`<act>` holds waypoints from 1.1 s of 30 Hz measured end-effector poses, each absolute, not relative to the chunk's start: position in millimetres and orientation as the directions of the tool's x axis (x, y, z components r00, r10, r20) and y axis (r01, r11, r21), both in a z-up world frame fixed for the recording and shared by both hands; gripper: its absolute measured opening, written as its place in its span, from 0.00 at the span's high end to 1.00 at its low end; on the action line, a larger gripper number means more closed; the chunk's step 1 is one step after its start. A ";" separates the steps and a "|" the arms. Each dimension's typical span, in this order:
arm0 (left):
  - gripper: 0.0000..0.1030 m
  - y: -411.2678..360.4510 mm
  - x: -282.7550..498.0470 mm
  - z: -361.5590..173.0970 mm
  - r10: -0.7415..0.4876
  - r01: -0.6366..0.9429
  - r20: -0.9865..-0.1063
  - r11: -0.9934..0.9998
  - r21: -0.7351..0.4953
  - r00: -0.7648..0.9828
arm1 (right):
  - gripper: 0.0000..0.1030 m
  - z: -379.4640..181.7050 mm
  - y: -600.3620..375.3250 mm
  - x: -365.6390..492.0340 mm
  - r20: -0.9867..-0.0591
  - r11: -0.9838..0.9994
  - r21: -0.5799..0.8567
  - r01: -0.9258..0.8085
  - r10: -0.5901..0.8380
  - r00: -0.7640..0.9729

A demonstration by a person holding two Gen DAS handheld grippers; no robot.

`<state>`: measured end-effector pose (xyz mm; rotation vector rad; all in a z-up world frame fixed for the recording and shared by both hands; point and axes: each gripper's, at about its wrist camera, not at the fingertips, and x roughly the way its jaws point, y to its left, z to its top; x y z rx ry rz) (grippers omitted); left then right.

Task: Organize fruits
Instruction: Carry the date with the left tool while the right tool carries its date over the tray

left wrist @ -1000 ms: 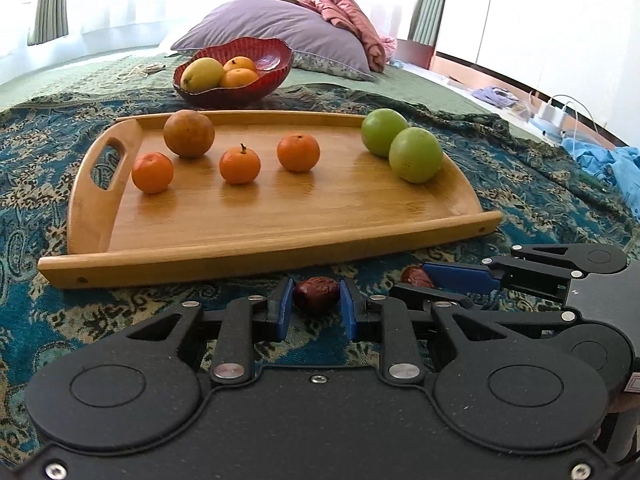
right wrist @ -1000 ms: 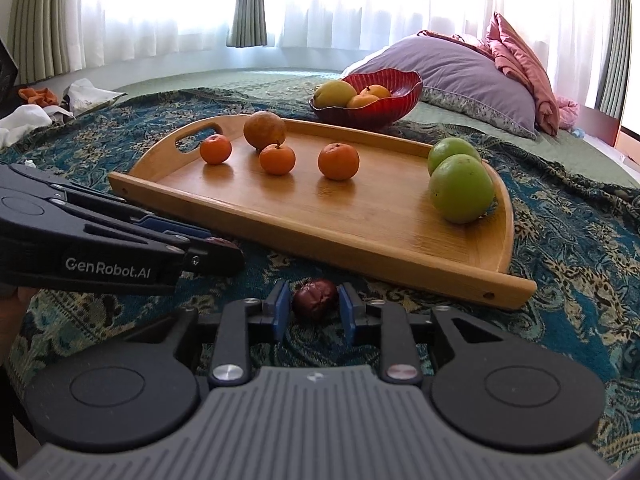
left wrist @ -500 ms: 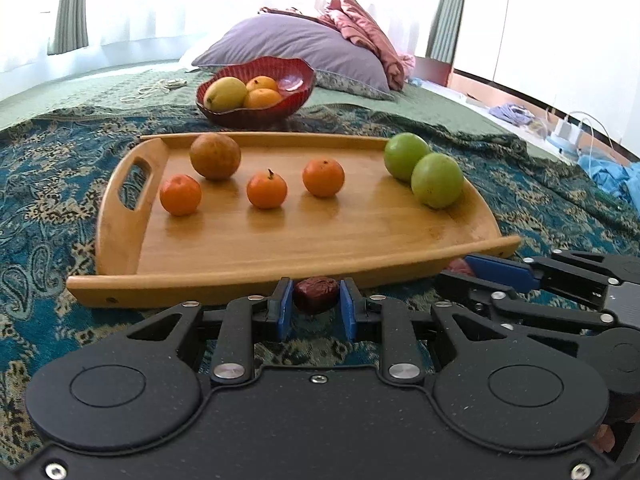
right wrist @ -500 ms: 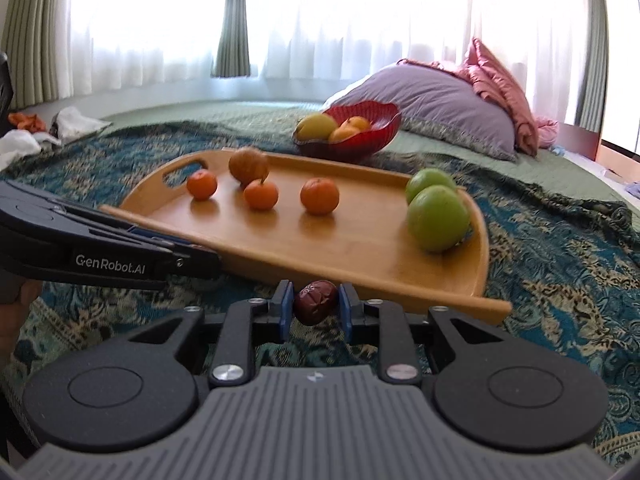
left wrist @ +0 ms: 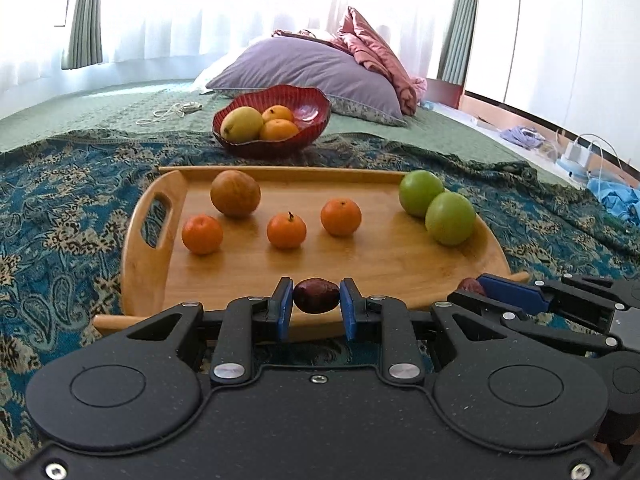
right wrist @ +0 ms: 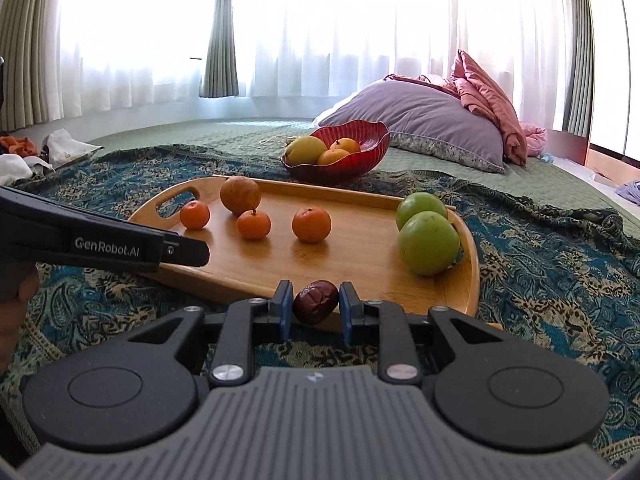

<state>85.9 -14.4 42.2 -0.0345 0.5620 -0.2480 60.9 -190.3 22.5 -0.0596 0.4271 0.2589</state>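
Left wrist view shows the left claw (left wrist: pixel 316 308) clenched on a dark red date (left wrist: pixel 316 295), held just over the near rim of the wooden tray (left wrist: pixel 152 276). Right wrist view shows the right claw (right wrist: pixel 315 307) clamped on a second date (right wrist: pixel 316 301), likewise at the tray's near edge. Both dates hang clear of the blanket (left wrist: pixel 60 208) on the bed.

The tray carries three tangerines (left wrist: pixel 286 230), a brown fruit (left wrist: pixel 235 193) and two green fruits (left wrist: pixel 450 218) that touch each other. A red bowl (left wrist: pixel 272 120) behind it holds more fruit.

The step in hand looks like setting the dates down on the tray. To do it well, each claw should clear the rim, lower into the bare front strip of wood, well apart from the tangerines, and release only when the date rests on the board. The claws sit near each other, so placing one at a time would likely avoid a knock. Wrinkled dates may cling to the pads; a slow opening helps.
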 end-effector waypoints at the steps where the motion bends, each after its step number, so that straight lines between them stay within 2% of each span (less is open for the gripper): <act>1: 0.77 -14.2 86.3 42.9 -0.239 0.222 -0.521 0.970 -0.097 0.819 | 0.71 23.1 -189.8 61.2 -0.416 0.966 -0.003 -0.259 0.234 0.879; 18: 0.77 -4.9 111.3 43.4 -0.183 0.161 -0.507 0.983 -0.088 0.842 | 0.71 30.9 -185.3 87.4 -0.404 0.979 0.015 -0.204 0.193 0.894; 33: 0.77 -2.5 150.2 32.6 -0.121 0.096 -0.531 0.993 -0.076 0.838 | 0.71 23.1 -179.0 125.4 -0.441 0.990 0.010 -0.143 0.133 0.888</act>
